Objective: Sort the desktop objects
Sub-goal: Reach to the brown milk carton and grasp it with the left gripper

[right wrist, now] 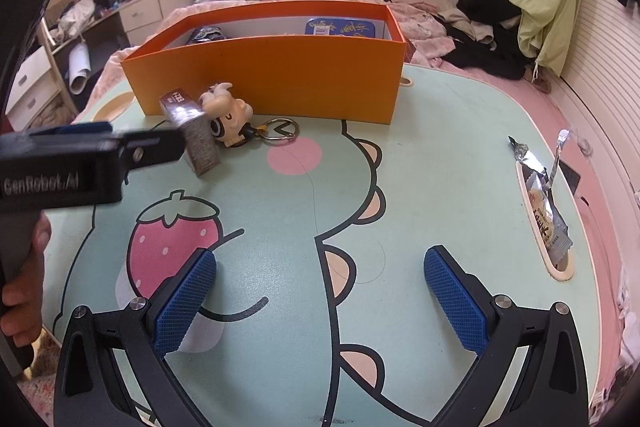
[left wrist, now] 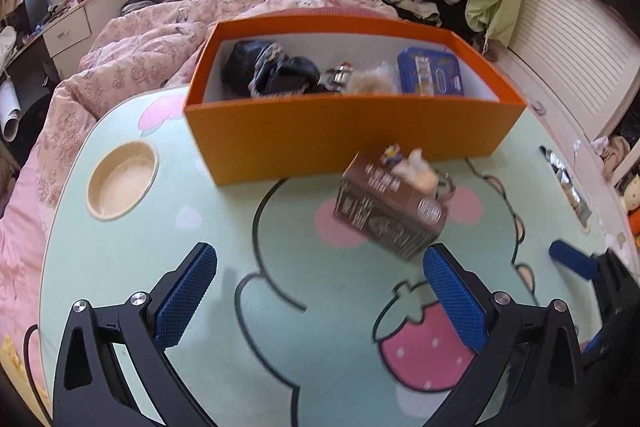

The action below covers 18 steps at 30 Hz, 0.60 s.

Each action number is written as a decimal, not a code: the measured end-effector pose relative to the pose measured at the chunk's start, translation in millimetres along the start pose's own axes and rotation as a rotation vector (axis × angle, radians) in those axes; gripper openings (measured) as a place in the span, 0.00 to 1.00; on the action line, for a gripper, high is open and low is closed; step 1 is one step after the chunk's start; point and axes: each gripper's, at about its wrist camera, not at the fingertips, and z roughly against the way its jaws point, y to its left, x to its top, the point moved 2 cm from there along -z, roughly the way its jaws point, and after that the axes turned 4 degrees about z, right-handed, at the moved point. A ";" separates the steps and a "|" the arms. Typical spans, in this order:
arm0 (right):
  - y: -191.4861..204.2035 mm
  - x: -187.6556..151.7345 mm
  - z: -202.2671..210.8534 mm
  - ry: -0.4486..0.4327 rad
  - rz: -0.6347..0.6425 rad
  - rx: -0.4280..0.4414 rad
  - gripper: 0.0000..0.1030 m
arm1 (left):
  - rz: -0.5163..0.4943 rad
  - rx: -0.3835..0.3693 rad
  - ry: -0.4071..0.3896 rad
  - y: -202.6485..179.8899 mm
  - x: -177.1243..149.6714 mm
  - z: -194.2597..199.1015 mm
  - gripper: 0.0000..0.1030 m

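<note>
A brown carton (left wrist: 390, 215) (right wrist: 192, 131) lies on the cartoon-print table (left wrist: 312, 339) (right wrist: 440, 163), just in front of the orange box (left wrist: 352, 135) (right wrist: 276, 83). A cream toy keychain (right wrist: 228, 115) (left wrist: 416, 167) rests against the carton, its metal ring toward the right. Inside the box I see a black bundle (left wrist: 272, 71), a small metal item and a blue tin (left wrist: 430, 71) (right wrist: 340, 27). My left gripper (left wrist: 320, 291) is open, empty, a little short of the carton; it shows in the right wrist view (right wrist: 120, 151) beside the carton. My right gripper (right wrist: 320, 291) stands open over bare tabletop.
A round cup recess (left wrist: 122, 181) sits at the table's left. A snack wrapper (right wrist: 540, 203) (left wrist: 568, 183) lies in a slot near the right edge. A pink quilted bed (left wrist: 132, 55) surrounds the table, with clothes (right wrist: 492, 23) piled at the back right.
</note>
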 end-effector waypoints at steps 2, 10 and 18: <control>0.0 0.2 0.2 -0.001 0.001 0.000 1.00 | -0.003 -0.015 0.000 -7.1 6.8 -1.0 1.00; 0.1 0.3 0.4 -0.001 0.001 0.001 1.00 | -0.084 -0.059 -0.011 -36.3 9.5 -2.3 1.00; 0.2 0.2 0.2 -0.002 0.001 0.001 1.00 | -0.140 -0.046 -0.040 -30.1 3.2 -6.3 0.57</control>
